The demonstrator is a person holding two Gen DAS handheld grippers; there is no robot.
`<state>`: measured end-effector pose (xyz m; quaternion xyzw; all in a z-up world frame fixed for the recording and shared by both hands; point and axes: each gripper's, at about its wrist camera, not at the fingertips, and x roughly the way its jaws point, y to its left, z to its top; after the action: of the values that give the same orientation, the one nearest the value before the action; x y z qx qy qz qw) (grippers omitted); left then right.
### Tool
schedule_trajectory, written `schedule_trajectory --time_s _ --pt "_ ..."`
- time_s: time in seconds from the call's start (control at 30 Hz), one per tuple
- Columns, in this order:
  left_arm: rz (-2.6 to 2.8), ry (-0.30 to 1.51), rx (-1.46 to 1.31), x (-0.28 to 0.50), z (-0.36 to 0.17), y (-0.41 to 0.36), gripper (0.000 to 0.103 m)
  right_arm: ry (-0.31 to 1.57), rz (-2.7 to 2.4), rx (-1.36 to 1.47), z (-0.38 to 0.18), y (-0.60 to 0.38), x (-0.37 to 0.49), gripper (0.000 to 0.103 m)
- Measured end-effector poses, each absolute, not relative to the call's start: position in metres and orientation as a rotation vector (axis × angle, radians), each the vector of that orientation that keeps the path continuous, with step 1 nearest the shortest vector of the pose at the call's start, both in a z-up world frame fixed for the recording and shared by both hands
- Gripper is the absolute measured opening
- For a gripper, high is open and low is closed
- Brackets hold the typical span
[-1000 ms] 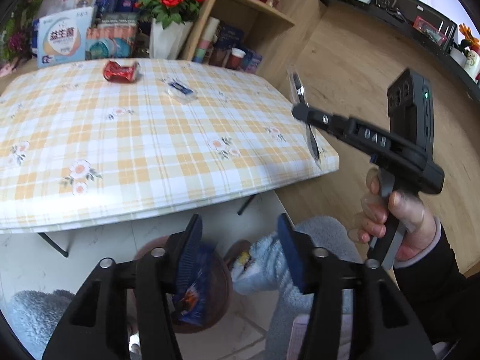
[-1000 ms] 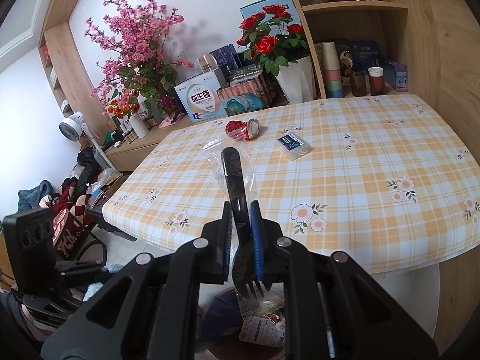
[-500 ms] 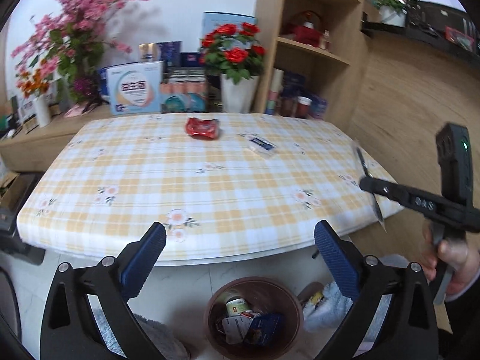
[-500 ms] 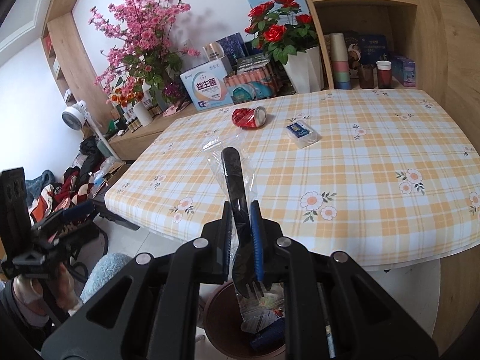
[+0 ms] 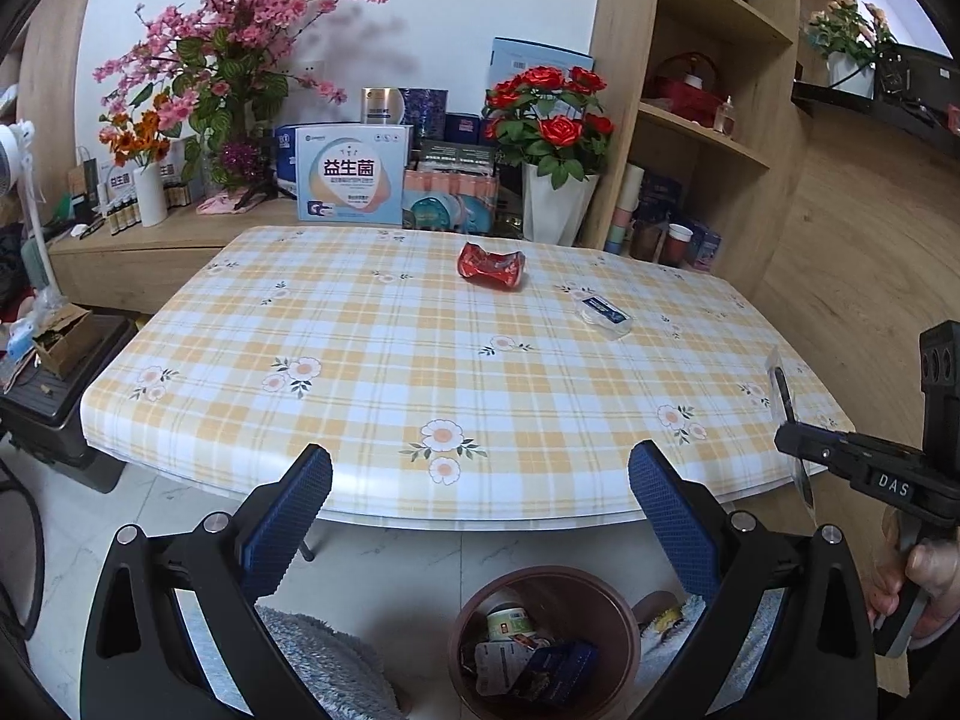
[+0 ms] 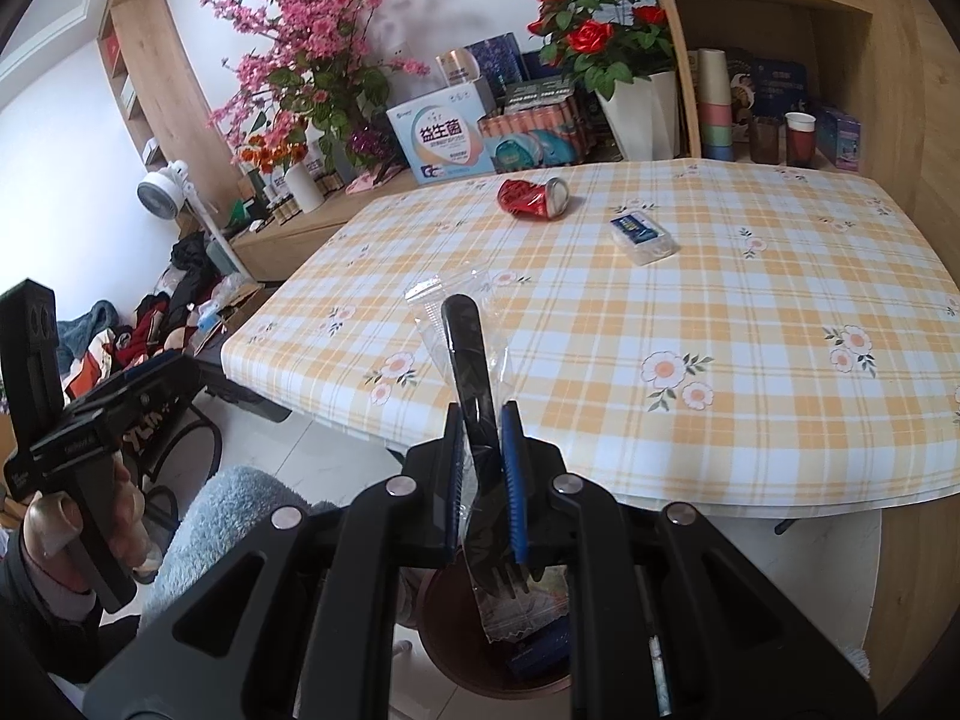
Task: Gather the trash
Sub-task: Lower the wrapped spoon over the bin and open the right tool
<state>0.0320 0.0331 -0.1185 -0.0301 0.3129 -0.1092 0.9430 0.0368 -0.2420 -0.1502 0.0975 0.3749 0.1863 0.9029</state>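
The left gripper point(image 5: 480, 516) has been spread wide and emptied; its blue wrapper was probably dropped in the bin point(image 5: 543, 585). The wrapped fork point(image 6: 480, 414) is still pinched by the right gripper point(image 6: 483, 456) above it, so that's likely next.

Glossy wipe-clean tablecloth point(image 5: 372, 360), looks like vinyl. Crushed can point(image 5: 491, 264) in shiny red metal. Black plastic fork point(image 6: 474, 384) sealed in a clear crinkly wrapper point(image 6: 432, 306). Matt light-wood shelving point(image 5: 708, 138). Smooth brown plastic bin point(image 5: 606, 594), fluffy grey rug point(image 5: 324, 660), polished marble-look floor tiles point(image 5: 390, 558).
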Motion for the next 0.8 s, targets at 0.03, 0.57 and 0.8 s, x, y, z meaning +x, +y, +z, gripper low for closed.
schedule_trajectory --time_s 0.03,0.57,0.8 --pt "-0.218 0.640 -0.063 0.032 -0.119 0.034 0.097 0.781 0.390 0.197 -0.151 -0.240 0.037 0.016" --pt "-0.173 0.661 -0.114 0.037 -0.127 0.054 0.097 0.906 0.455 0.137 -0.177 -0.205 0.034 0.023" --pt "-0.157 0.667 -0.126 0.038 -0.129 0.058 0.097 0.923 0.473 0.114 -0.180 -0.196 0.031 0.031"
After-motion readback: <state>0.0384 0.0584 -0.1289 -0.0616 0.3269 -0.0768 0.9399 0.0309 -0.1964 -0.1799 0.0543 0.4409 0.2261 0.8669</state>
